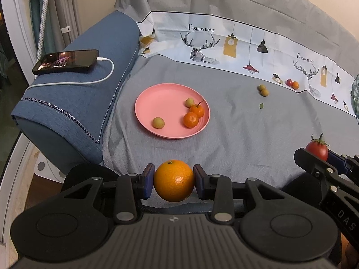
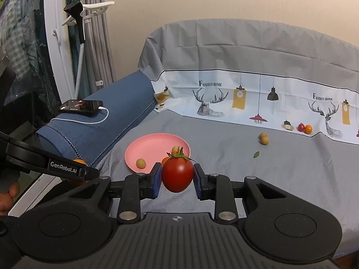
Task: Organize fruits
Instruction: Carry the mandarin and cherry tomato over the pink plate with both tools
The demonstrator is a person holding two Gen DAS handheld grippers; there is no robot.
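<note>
My left gripper [image 1: 174, 182] is shut on a large orange [image 1: 174, 180], held above the grey sheet in front of the pink plate [image 1: 157, 98]. The plate holds two small oranges [image 1: 194, 115] and two yellow-green fruits [image 1: 158, 122]. My right gripper [image 2: 177, 177] is shut on a red tomato [image 2: 177, 173] with a green stem; it also shows in the left wrist view [image 1: 317, 149] at the right. The plate [image 2: 148, 148] lies beyond it. Two yellow fruits [image 1: 263, 90] and a small tomato with a small orange [image 1: 292, 83] lie farther back on the sheet.
A blue armrest [image 1: 89, 85] at the left carries a phone [image 1: 66, 61] on a white charging cable. A printed cloth [image 1: 246, 47] lines the sofa back. A green leaf [image 1: 261, 106] lies on the sheet. A clothes steamer [image 2: 78, 22] stands by the curtain.
</note>
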